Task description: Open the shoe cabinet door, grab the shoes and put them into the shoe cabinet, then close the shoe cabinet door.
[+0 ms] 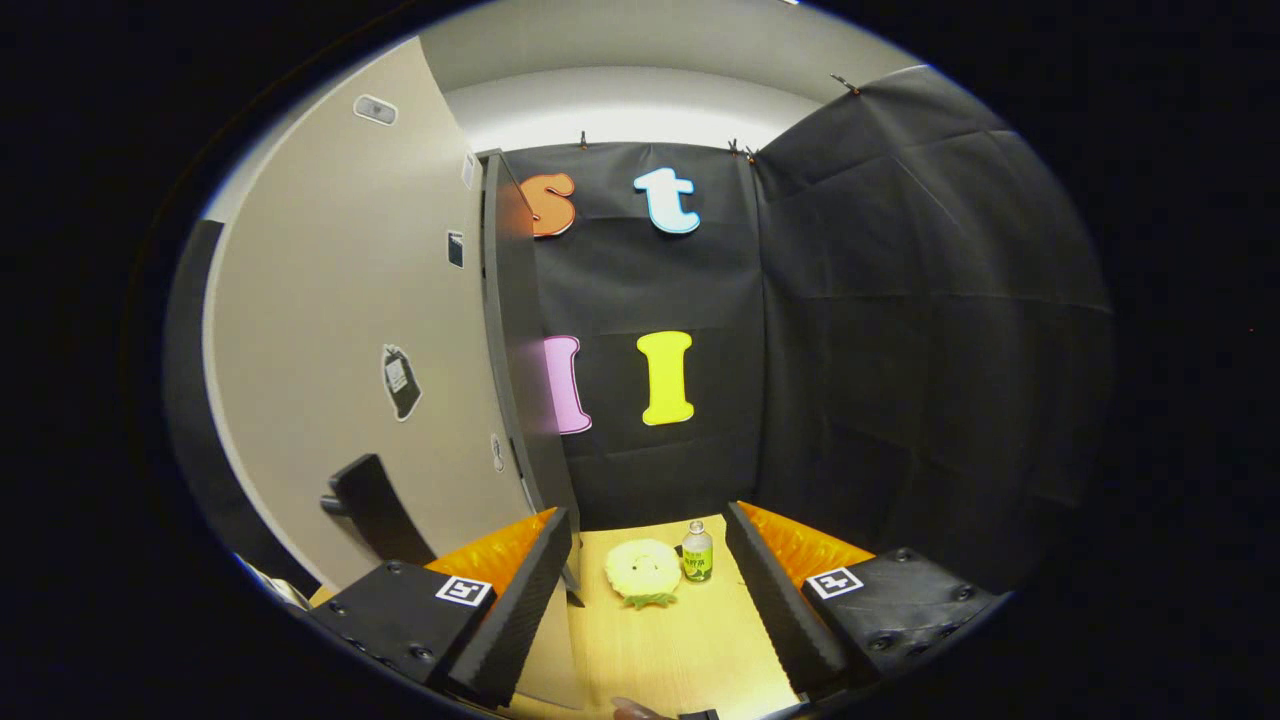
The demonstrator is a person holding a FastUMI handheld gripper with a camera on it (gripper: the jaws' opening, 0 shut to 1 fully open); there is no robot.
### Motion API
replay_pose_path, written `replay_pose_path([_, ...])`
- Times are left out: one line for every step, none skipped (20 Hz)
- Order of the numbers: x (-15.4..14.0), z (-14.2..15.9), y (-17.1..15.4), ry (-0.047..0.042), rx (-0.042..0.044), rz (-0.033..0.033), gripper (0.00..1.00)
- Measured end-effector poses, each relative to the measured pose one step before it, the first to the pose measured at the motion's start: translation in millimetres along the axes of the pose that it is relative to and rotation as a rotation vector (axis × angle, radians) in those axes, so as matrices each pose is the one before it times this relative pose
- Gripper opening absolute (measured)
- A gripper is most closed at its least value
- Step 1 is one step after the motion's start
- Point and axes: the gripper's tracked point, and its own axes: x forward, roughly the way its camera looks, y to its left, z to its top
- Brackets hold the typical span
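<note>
step: door opening, I judge | my tongs (650,610) released, nothing between them | cabinet door (345,330) swung out just beside the left finger, handle (372,505) near | next: find the shoes, maybe hidden | beyond door: plush (643,572), bottle (697,552) on desk (660,650)

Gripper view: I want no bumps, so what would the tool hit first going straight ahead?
The open tool holds nothing. Going straight on, it would probably first meet the yellow plush toy on the wooden surface, with the small bottle beside it; depth is unclear.
</note>
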Motion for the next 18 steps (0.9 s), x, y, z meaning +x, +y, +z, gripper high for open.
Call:
replay_pose_path([8.82, -1.29, 0.52, 0.01011, 0.00362, 0.00437, 0.98])
replay_pose_path([6.48, -0.72, 1.76, 0.00693, 0.00268, 0.00689, 0.98])
replay_pose_path([5.46, -0.10, 2.93, 0.00546, -0.00057, 0.00718, 0.98])
replay_pose_path([4.31, -0.22, 2.52, 0.00355, -0.00225, 0.00498, 0.98])
replay_pose_path([2.46, 0.49, 3.18, -0.00080, -0.00484, 0.00645, 0.98])
replay_pose_path([1.71, 1.00, 3.62, -0.00544, -0.00883, 0.00303, 0.98])
replay_pose_path([-1.44, 0.44, 1.81, -0.00712, -0.01279, -0.00191, 0.98])
replay_pose_path([-0.89, 1.57, -1.46, -0.00735, -0.00568, -0.01590, 0.98])
replay_pose_path([0.81, 0.31, 0.64, -0.00513, -0.00216, -0.00876, 0.97])
replay_pose_path([-0.70, 0.17, 2.01, -0.00205, 0.00224, -0.00628, 0.97])
replay_pose_path([-0.39, -1.06, 0.68, -0.00029, 0.00366, -0.00880, 0.96])
replay_pose_path([0.61, -1.07, 1.58, 0.00269, 0.00482, -0.01053, 0.95])
replay_pose_path([-0.96, -1.70, 3.34, 0.00229, 0.00669, -0.00390, 0.93])
replay_pose_path([-1.26, -0.75, 4.58, 0.00122, 0.00578, -0.00274, 0.93])
replay_pose_path([-2.10, -0.78, 4.67, 0.00168, 0.00150, -0.00585, 0.93])
replay_pose_path([-2.80, -1.18, 6.37, 0.00099, -0.00355, -0.00718, 0.93])
replay_pose_path([-2.62, -0.40, 6.63, -0.00342, -0.00365, -0.00408, 0.93])
replay_pose_path([-1.68, 1.65, 6.78, -0.00730, -0.00171, -0.00259, 0.93])
